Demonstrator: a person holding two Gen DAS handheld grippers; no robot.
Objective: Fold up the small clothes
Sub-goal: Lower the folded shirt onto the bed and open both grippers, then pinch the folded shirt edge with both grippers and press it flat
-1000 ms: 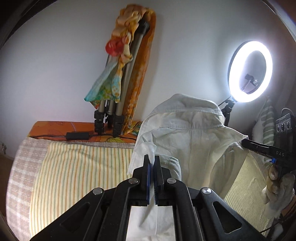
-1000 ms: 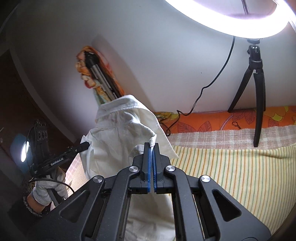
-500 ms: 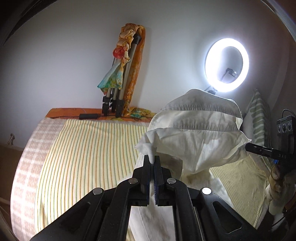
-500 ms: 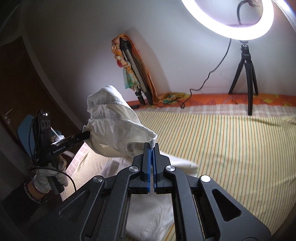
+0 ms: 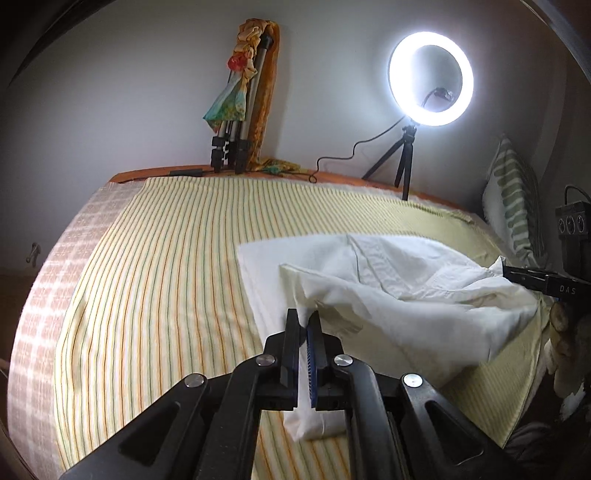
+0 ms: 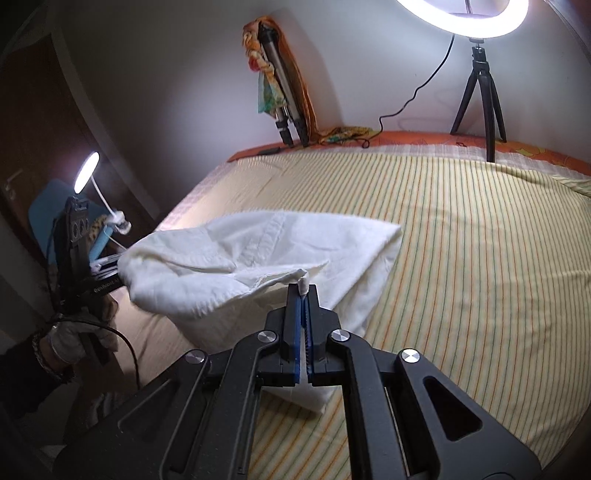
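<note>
While both grippers pinch its corners, left gripper and right gripper, the cream shirt sags rumpled onto the striped bedspread; open fabric stretches toward the ring light.

glaring ring light, dim vignetted fisheye edges

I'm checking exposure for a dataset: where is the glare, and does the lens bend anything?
Left wrist view: the ring light is blown out white, haloing the wall; the bedspread stripes bow from fisheye distortion. Right wrist view: the ring light clips at the top edge, a small lamp glares at the dark left, and the white shirt stays readable.
</note>
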